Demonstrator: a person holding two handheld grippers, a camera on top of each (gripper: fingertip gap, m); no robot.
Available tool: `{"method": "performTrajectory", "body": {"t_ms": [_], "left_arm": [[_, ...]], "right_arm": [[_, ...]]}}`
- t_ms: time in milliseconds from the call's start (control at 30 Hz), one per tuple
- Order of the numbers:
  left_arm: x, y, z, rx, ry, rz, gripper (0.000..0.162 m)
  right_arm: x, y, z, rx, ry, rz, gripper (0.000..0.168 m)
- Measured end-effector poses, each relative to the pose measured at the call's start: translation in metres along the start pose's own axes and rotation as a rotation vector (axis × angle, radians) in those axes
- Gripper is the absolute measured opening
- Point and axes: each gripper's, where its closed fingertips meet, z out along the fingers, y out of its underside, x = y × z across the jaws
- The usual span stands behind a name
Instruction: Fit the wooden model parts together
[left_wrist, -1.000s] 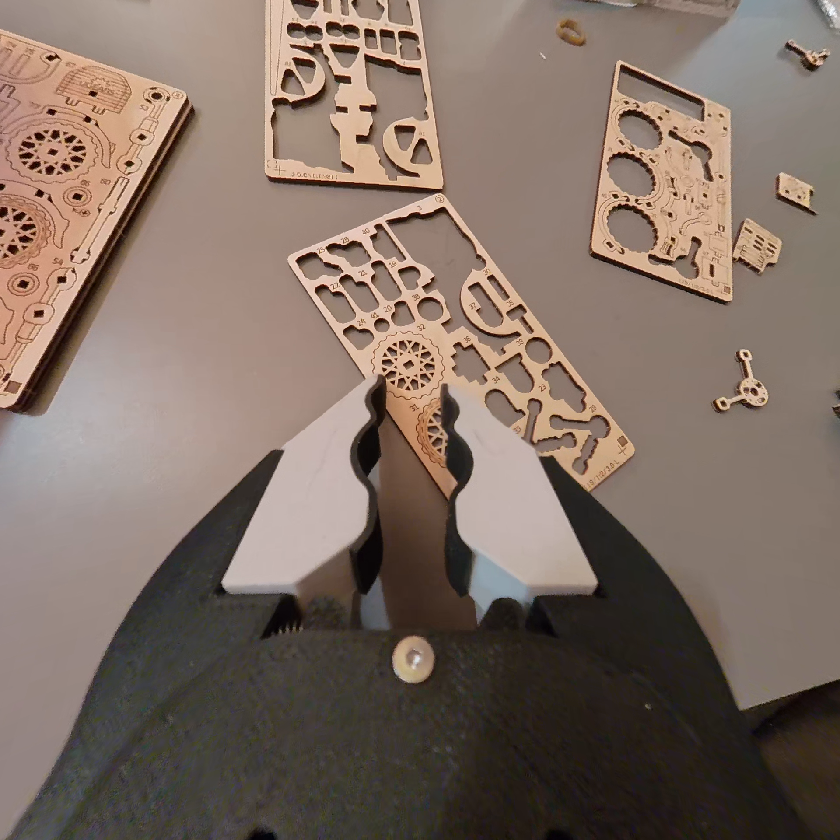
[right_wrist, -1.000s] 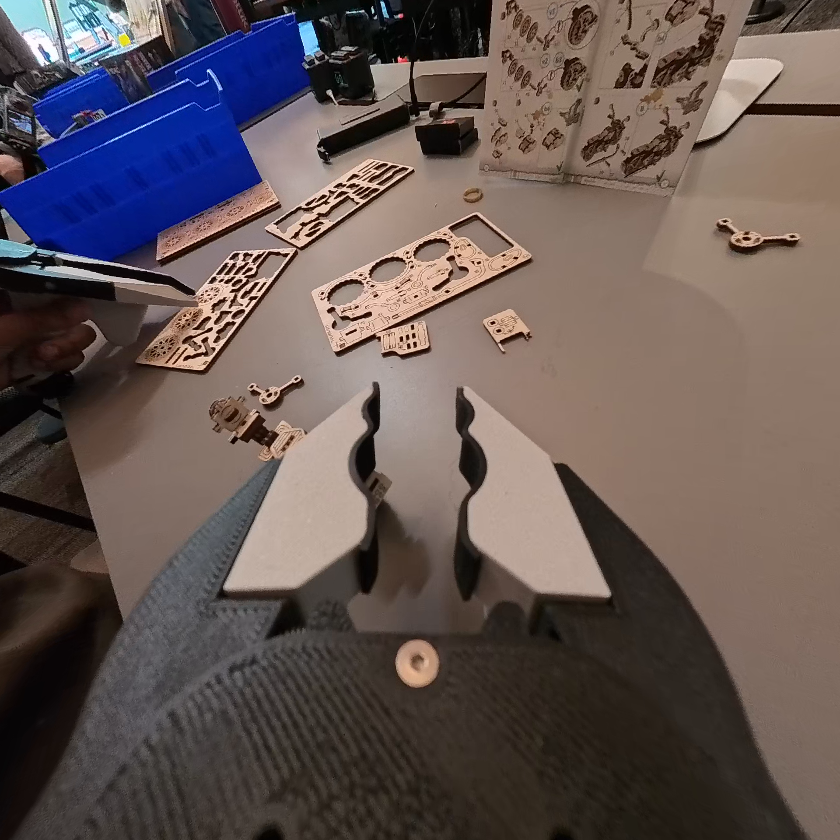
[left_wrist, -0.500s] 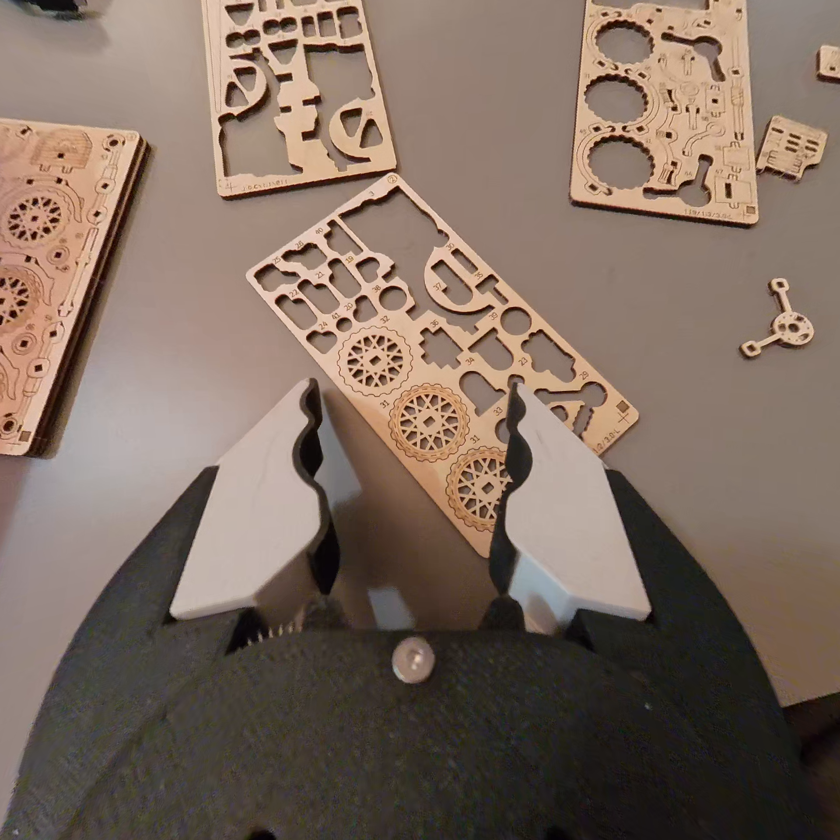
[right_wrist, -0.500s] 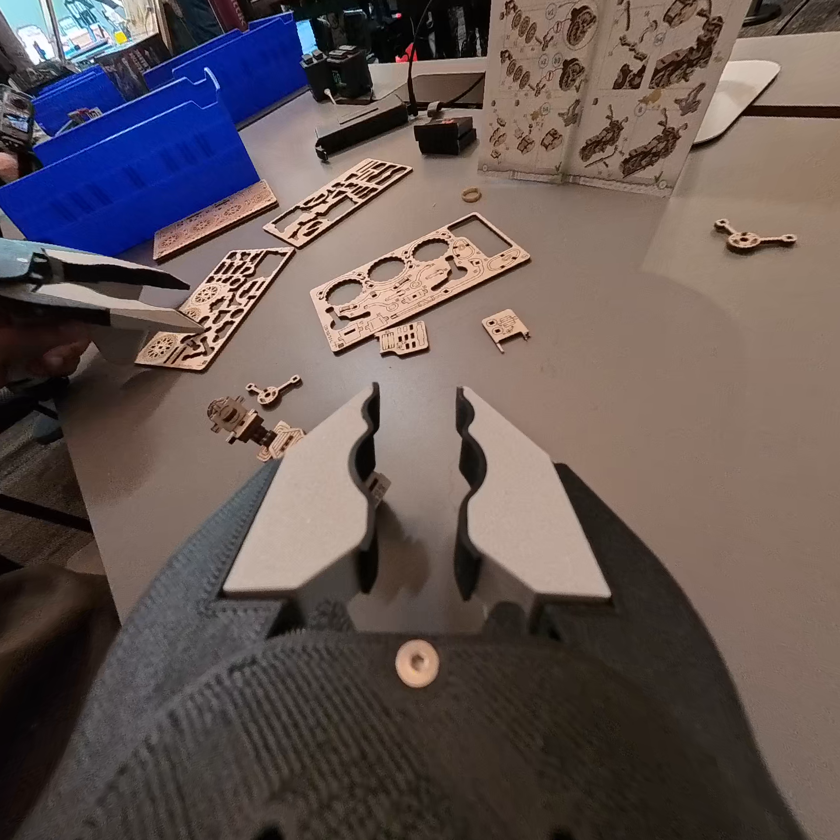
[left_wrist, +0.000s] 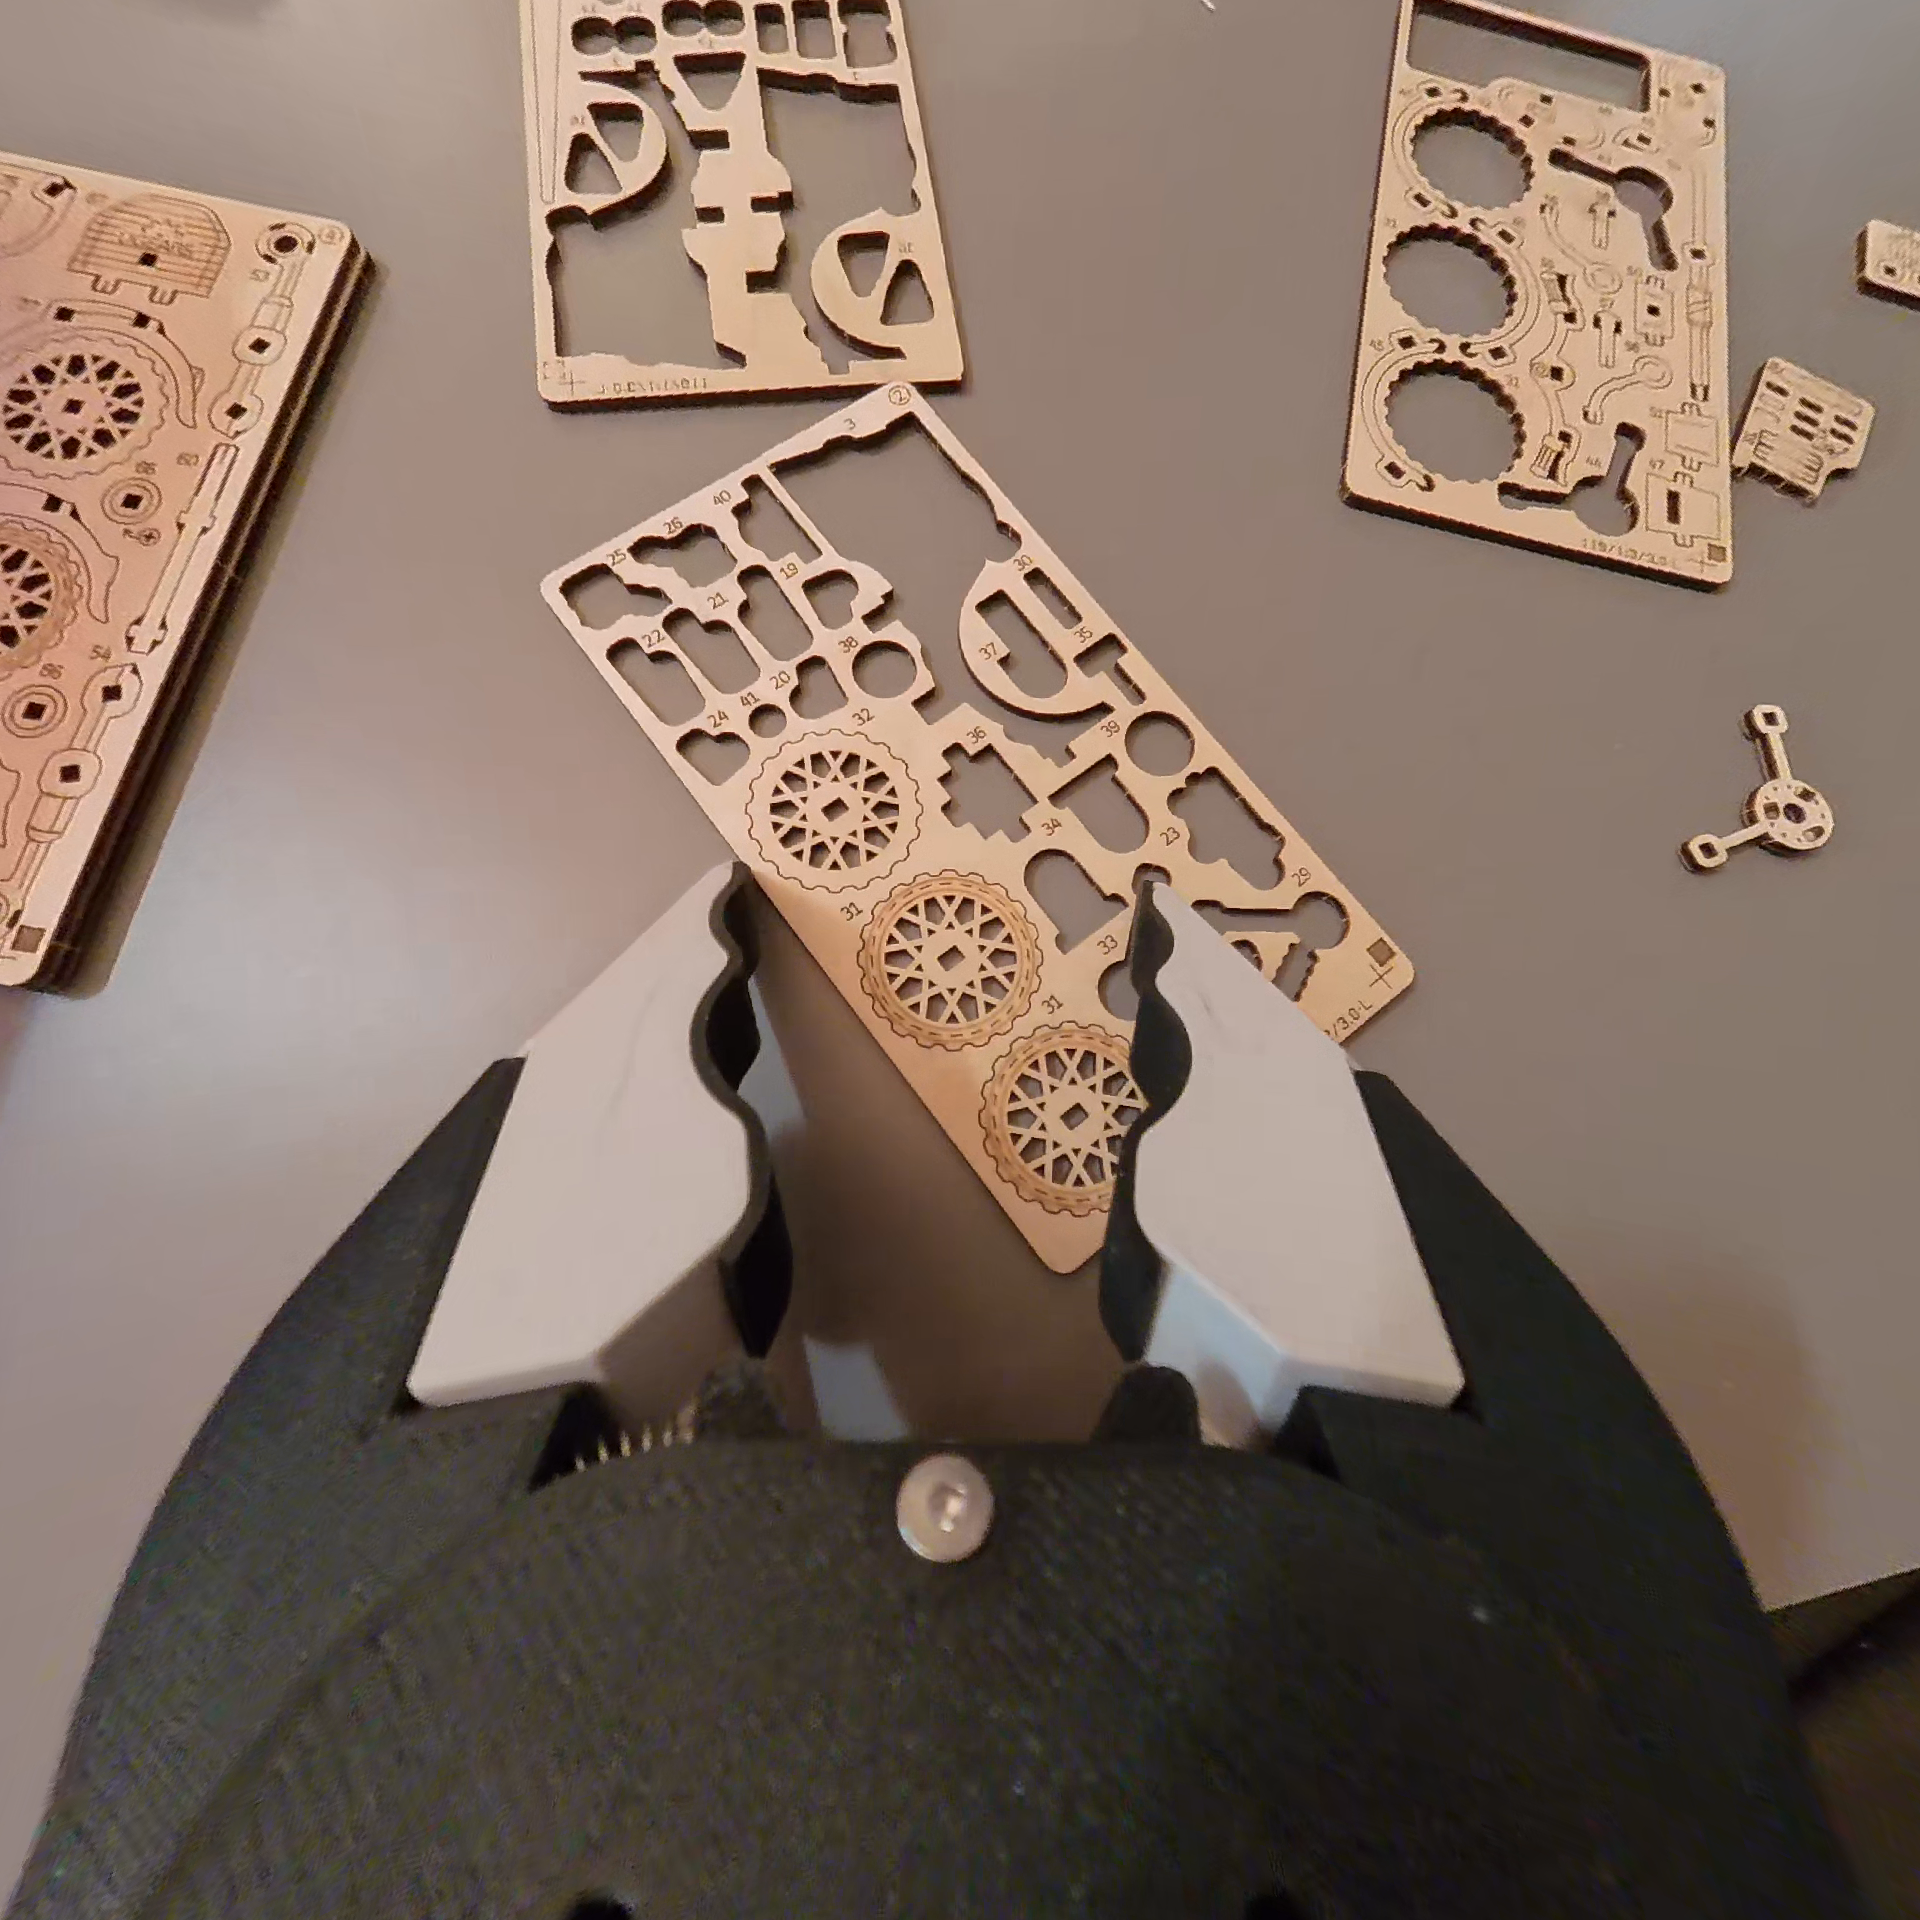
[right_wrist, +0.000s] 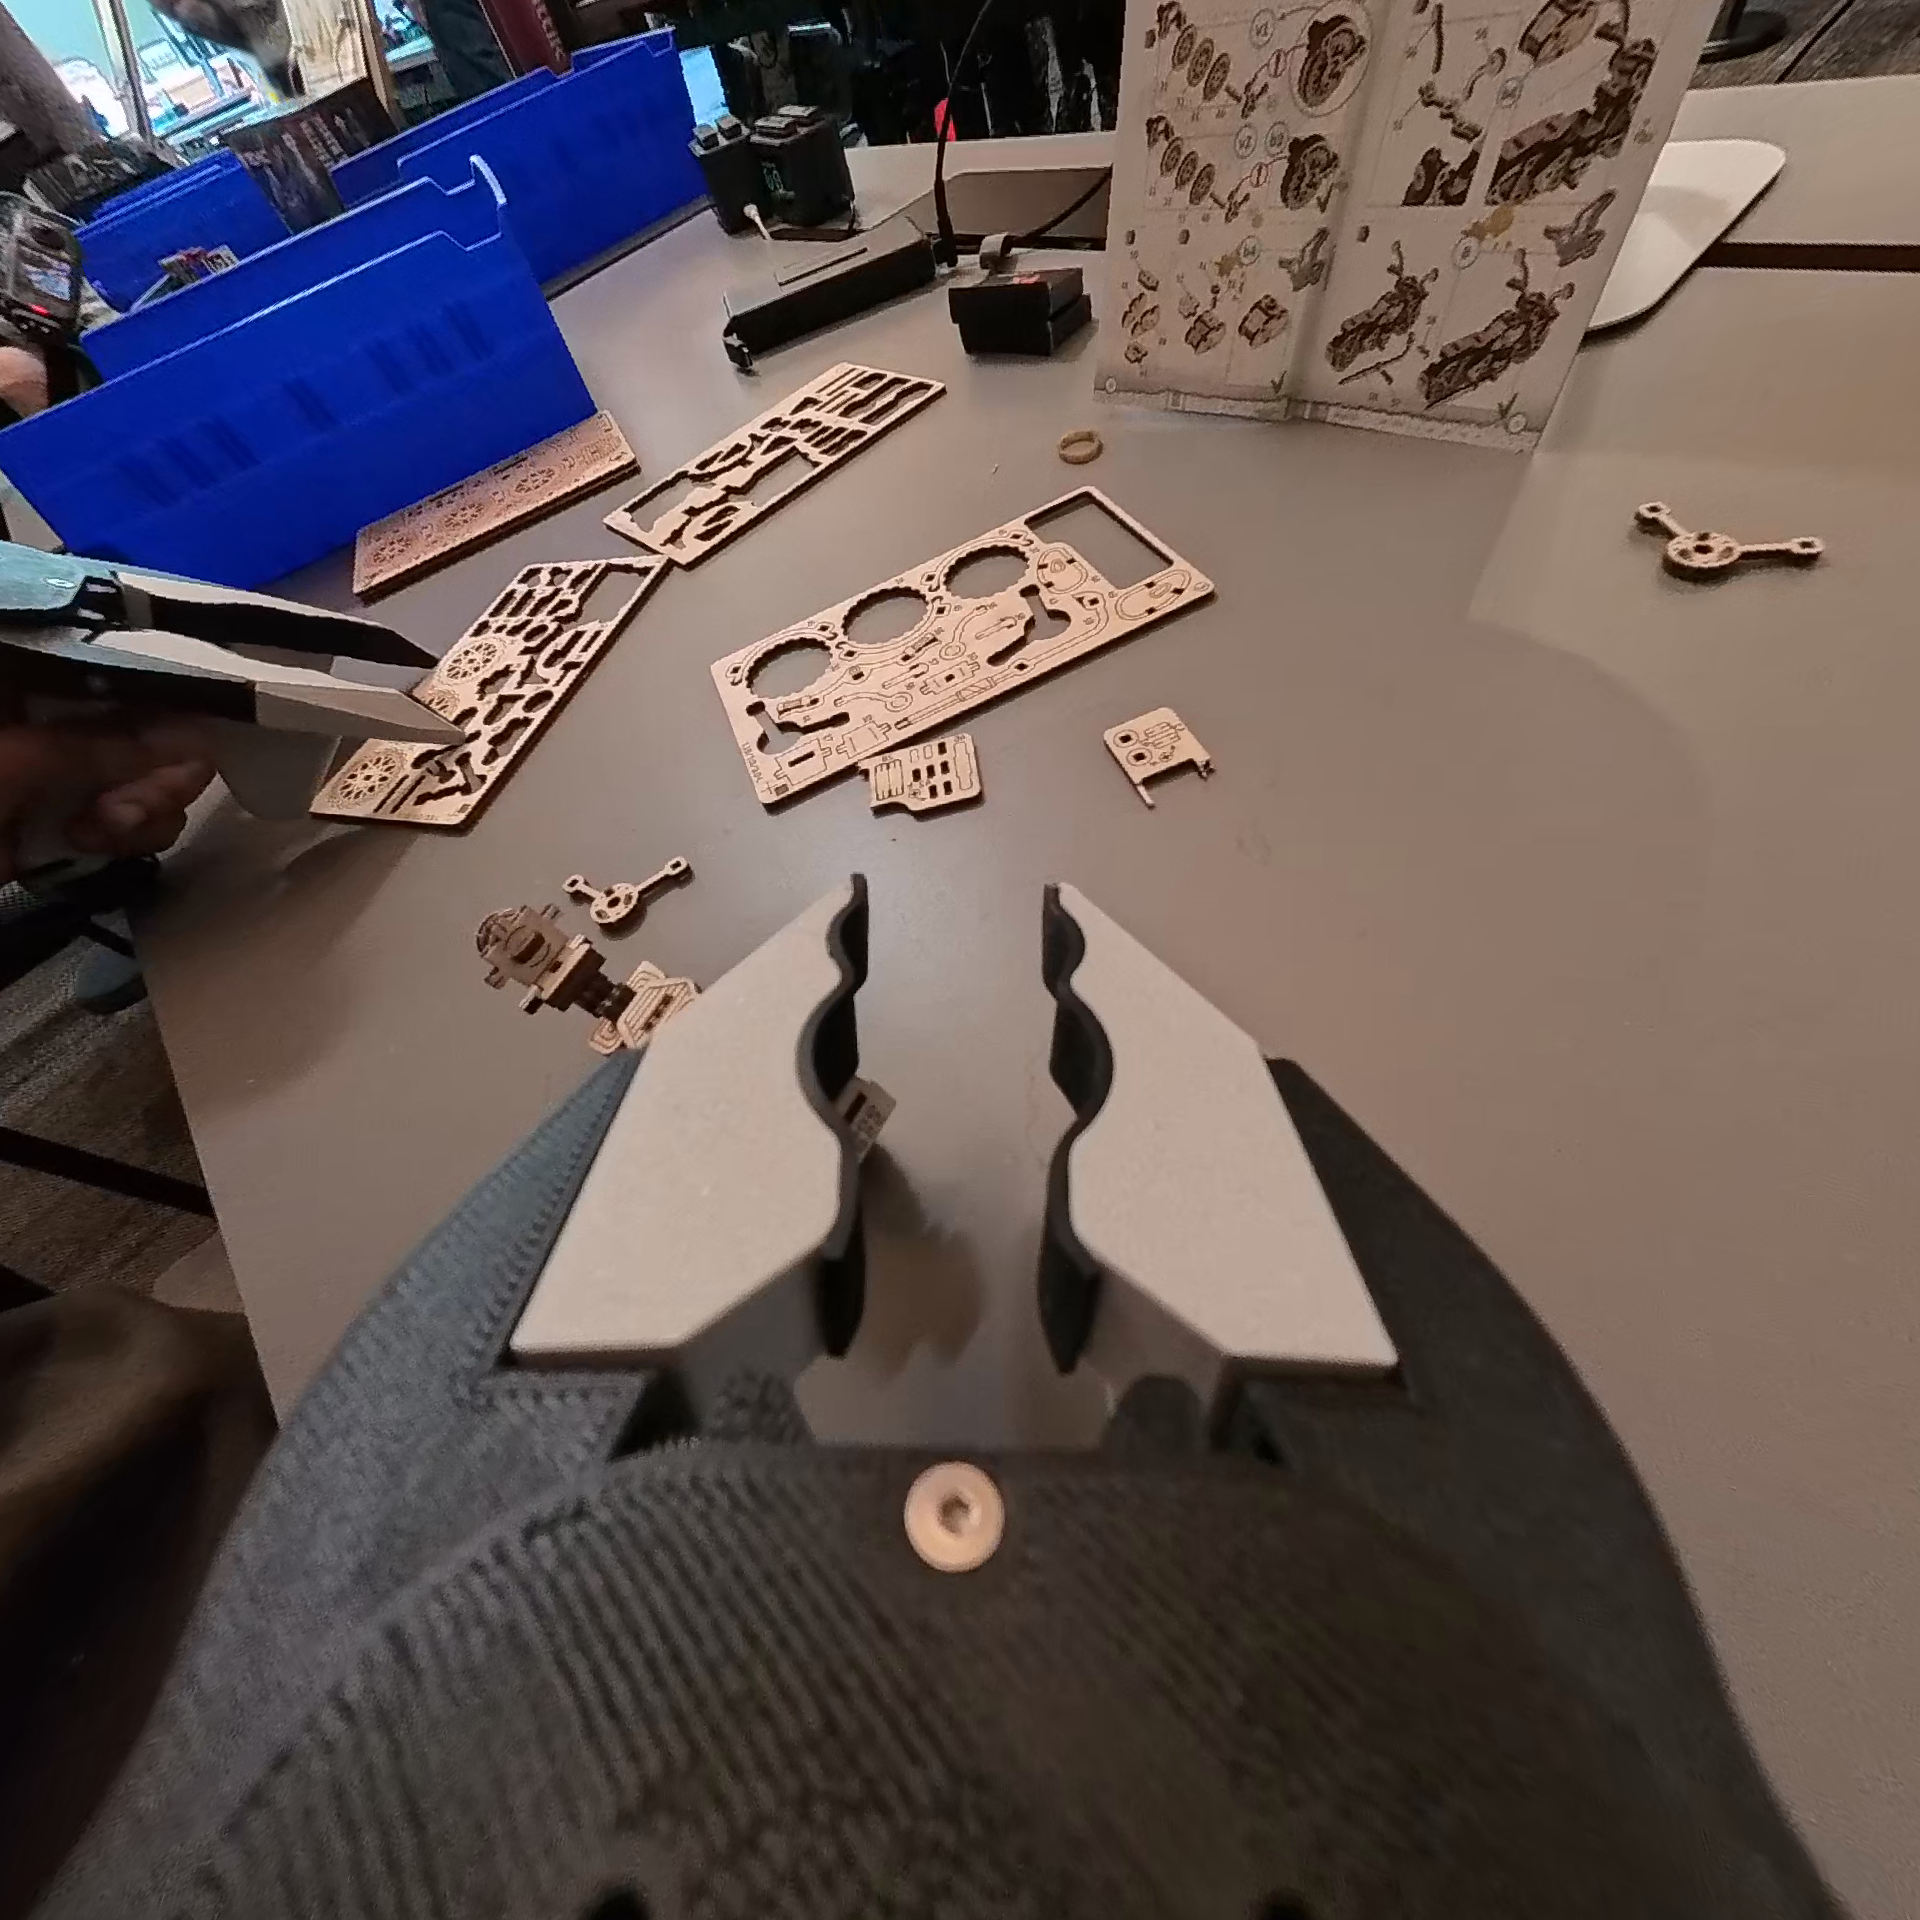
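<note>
Altogether, four flat lots of laser-cut wood lay on the grey table (left_wrist: 312, 1091): a stack of uncut sheets (left_wrist: 135, 540) at the far left, a mostly emptied sheet (left_wrist: 743, 197) beyond the middle, a sheet with three round toothed holes (left_wrist: 1538, 301) to the right, and the slanted sheet with three spoked wheels (left_wrist: 956, 810) nearest the left gripper (left_wrist: 935, 904). That gripper's jaws stood wide apart, gripping nothing, poised over the near end of the slanted sheet with two of the wheels showing between the fingers; whether the tips touched the wood could not be told.

Loose pieces numbered at least six: two three-armed hubs, one near the table edge (right_wrist: 627, 891) and one well apart on the right (right_wrist: 1720, 545), two small slotted plates (right_wrist: 923, 774) (right_wrist: 1158, 750) just beside the toothed-hole sheet, a small ring (right_wrist: 1081, 448), and a partly built wooden assembly (right_wrist: 582, 977) close to the right gripper (right_wrist: 951, 899).

The right gripper hung above bare table, its jaws partly open and holding nothing; a small pale tag showed at its left finger's inner face. Behind stood a folded instruction sheet (right_wrist: 1361, 208), blue bins (right_wrist: 312, 416) and several dark boxes (right_wrist: 1023, 307).
</note>
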Motion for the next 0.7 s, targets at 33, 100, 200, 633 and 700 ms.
{"method": "performTrajectory", "body": {"t_ms": [33, 100, 200, 633, 700], "left_arm": [[0.0, 0.0, 0.0, 0.0, 0.0, 0.0, 0.071], [0.0, -0.0001, 0.0, 0.0, 0.002, -0.002, 0.071], [0.0, 0.0, 0.0, 0.0, 0.002, -0.002, 0.071], [0.0021, 0.0004, -0.0003, -0.001, 0.02, 0.007, 0.07], [0.0023, 0.0002, -0.0005, 0.0, 0.026, 0.004, 0.07]], "right_arm": [[0.0, 0.0, -0.0001, 0.0, 0.0, 0.0, 0.033], [0.0, 0.0001, 0.0001, -0.001, 0.0, 0.0, 0.033], [0.0, 0.0001, 0.0, 0.0, 0.0, 0.0, 0.033], [0.0002, 0.0004, 0.0003, -0.003, -0.002, 0.005, 0.033], [0.0005, 0.0004, 0.0004, -0.004, -0.002, 0.007, 0.033]]}}
